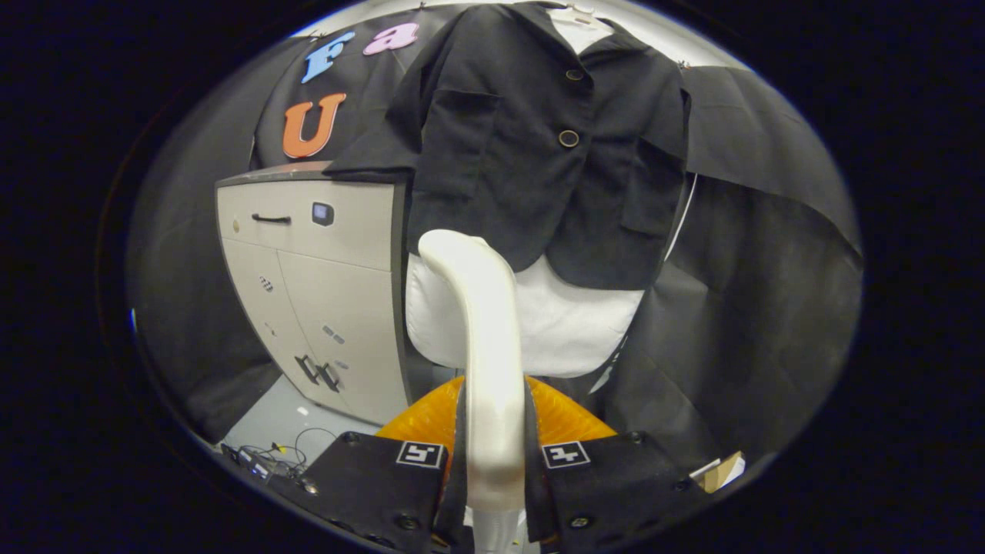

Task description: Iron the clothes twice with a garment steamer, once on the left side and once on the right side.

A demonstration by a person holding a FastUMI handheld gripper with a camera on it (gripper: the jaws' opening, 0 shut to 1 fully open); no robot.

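Note:
My gripper (492, 462) is shut on the white handle of the garment steamer (481, 331), which rises between the two fingers and curves up to its white head (569, 323). An orange part of the steamer (419, 419) shows just behind the fingers. Beyond the steamer hangs a black jacket (531, 154) with two buttons down its front, over a white shirt at the collar. The steamer head sits below the jacket's lower hem, apart from the cloth.
A beige cabinet (323, 285) with drawers and dark handles stands to the left of the jacket. Black cloth hangs to the right of it. Cables (269, 458) lie on the grey floor at the cabinet's foot.

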